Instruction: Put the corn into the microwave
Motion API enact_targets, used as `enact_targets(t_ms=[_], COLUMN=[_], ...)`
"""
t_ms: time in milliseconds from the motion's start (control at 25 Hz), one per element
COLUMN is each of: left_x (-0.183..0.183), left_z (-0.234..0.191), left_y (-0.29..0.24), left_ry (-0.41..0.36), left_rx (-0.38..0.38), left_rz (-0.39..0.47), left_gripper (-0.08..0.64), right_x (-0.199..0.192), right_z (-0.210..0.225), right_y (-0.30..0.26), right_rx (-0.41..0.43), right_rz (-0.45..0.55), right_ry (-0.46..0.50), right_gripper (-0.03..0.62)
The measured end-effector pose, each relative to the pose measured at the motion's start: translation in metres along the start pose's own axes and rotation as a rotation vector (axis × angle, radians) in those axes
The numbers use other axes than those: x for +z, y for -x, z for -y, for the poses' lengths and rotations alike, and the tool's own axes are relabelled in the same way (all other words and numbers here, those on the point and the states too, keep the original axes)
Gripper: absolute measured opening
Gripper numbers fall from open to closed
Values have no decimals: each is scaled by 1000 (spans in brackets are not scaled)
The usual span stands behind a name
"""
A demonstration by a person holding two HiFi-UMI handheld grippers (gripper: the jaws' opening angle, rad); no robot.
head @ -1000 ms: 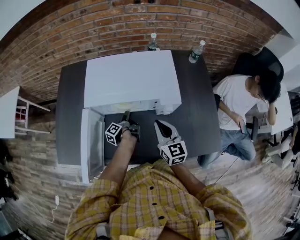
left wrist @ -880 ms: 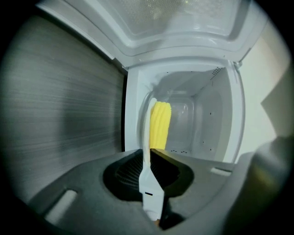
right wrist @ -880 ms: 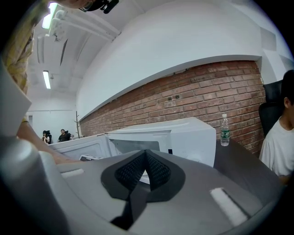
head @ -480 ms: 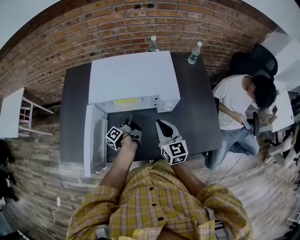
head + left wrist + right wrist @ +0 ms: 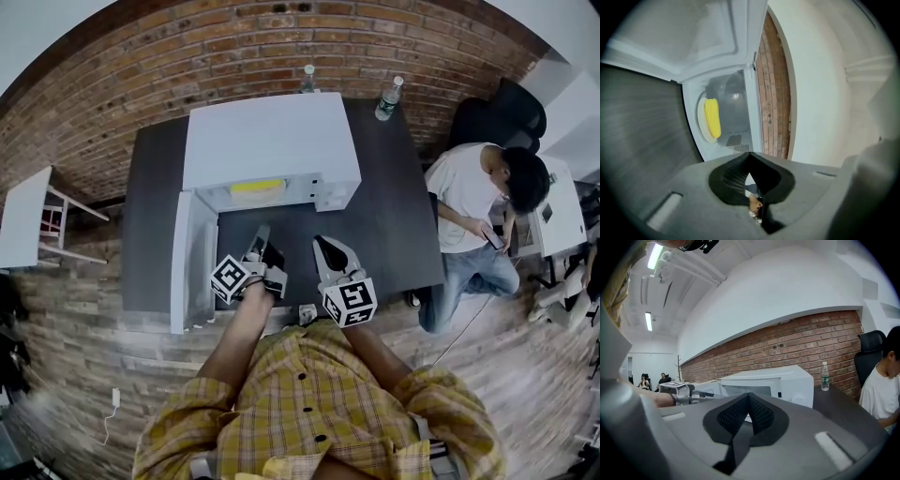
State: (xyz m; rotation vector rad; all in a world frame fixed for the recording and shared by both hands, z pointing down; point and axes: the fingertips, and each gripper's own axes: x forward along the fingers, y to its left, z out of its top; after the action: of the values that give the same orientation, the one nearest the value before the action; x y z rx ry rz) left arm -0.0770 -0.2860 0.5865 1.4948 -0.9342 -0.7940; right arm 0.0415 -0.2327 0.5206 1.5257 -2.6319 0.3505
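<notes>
Yellow corn (image 5: 256, 187) is lying inside the microwave (image 5: 267, 141) on a pale round plate (image 5: 701, 123), on the far side of both sets of fingers & well apart from them. The left gripper (image 5: 261, 236) is hovering over the dark table (image 5: 394, 234) in front of the opening, jaws pressing together w/ nothing btwn them. The right gripper (image 5: 324, 247) is hanging just right of it, jaws likewise meeting & holding nothing. Both are pointing toward the microwave.

Edges & room: the door (image 5: 192, 262) is standing wide open, hinging at the left & reaching toward the near side, its panel just left of the left gripper. Bare tabletop is lying btwn the grippers & the microwave front, w/ more open table to the right. Two bottles (image 5: 388, 98) are standing at the far edge by the brick wall (image 5: 141, 84). A seated person (image 5: 478, 202) is sitting beyond the table's right edge.

Look: the corn is showing as one bright yellow cob, lying lengthwise across the plate, approx parallel to the microwave front. Kernels are too small to make out.
</notes>
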Motion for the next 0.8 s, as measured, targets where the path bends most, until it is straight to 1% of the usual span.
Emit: enact_targets(t_ms=[80, 160, 240, 320, 400, 640, 800], left_x=[-5, -10, -15, -19, -25, -32, -38], left_z=[15, 25, 35, 47, 57, 71, 75], left_y=[8, 17, 25, 33, 39, 63, 76], left_ry=[-47, -142, -276, -423, -532, -790, -924], left_rx=[-31, -23, -15, -29, -47, -35, -27], left_rz=[-22, -55, -84, -103, -120, -116, -127], left_gripper=[-2, -2, -2, -2, -2, -2, -2], right_x=[1, 0, -1, -2, -2, -1, -4], right_z=[-4, -7, -9, -12, -15, -23, -28], right_y=[6, 11, 16, 20, 24, 34, 37], right_rx=[0, -4, -8, -11, -13, -11, -6], right_rz=[6, 10, 11, 13, 16, 26, 24], right_ry=[-1, -6, -12, -15, -20, -31, -29], right_gripper=[5, 5, 5, 5, 5, 5, 5])
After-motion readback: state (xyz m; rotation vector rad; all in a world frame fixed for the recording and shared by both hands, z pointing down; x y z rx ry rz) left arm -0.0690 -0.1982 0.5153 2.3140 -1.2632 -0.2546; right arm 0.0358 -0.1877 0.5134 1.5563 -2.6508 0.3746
